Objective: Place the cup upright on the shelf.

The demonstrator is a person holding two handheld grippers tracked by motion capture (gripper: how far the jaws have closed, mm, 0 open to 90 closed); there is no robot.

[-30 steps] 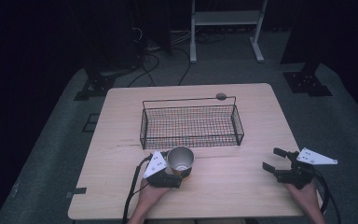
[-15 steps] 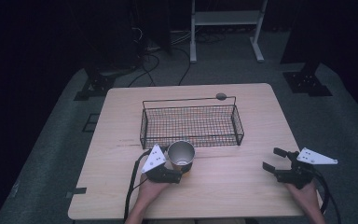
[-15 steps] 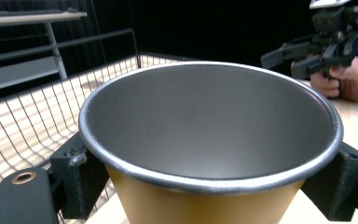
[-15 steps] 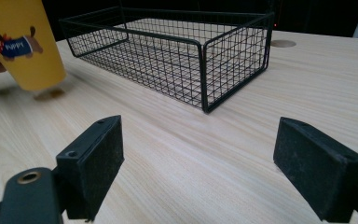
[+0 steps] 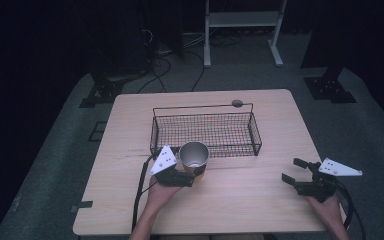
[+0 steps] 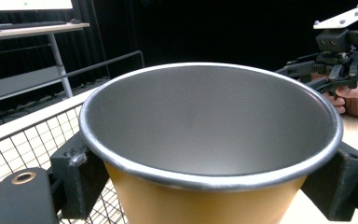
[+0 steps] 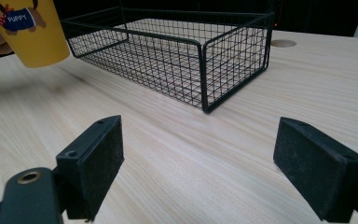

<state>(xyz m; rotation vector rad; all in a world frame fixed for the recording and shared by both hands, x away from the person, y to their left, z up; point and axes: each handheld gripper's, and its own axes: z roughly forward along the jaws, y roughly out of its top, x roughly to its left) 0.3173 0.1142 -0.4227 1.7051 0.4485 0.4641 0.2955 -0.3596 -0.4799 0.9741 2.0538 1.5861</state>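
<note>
A yellow cup (image 5: pixel 194 157) with a grey inside and a metal rim is held off the table, just in front of the black wire basket (image 5: pixel 205 131). My left gripper (image 5: pixel 190 175) is shut on the cup (image 6: pixel 205 154), its two black jaws pressing the cup's sides. In the right gripper view the cup (image 7: pixel 28 28) hangs above the wood at upper left and shows a "PUPPY" picture. My right gripper (image 5: pixel 296 172) rests low over the table at the front right, open, with nothing between its pads (image 7: pixel 95 163). The basket (image 7: pixel 177 51) looks empty.
The wooden table (image 5: pixel 240 205) carries the basket at its middle. A small round grey disc (image 5: pixel 237 103) lies behind the basket's far rim. A white shelf frame (image 5: pixel 242 20) and cables stand on the dark floor beyond the table.
The left gripper has carried the cup up and forward, closer to the basket's front wall. The right gripper has stayed in place.
</note>
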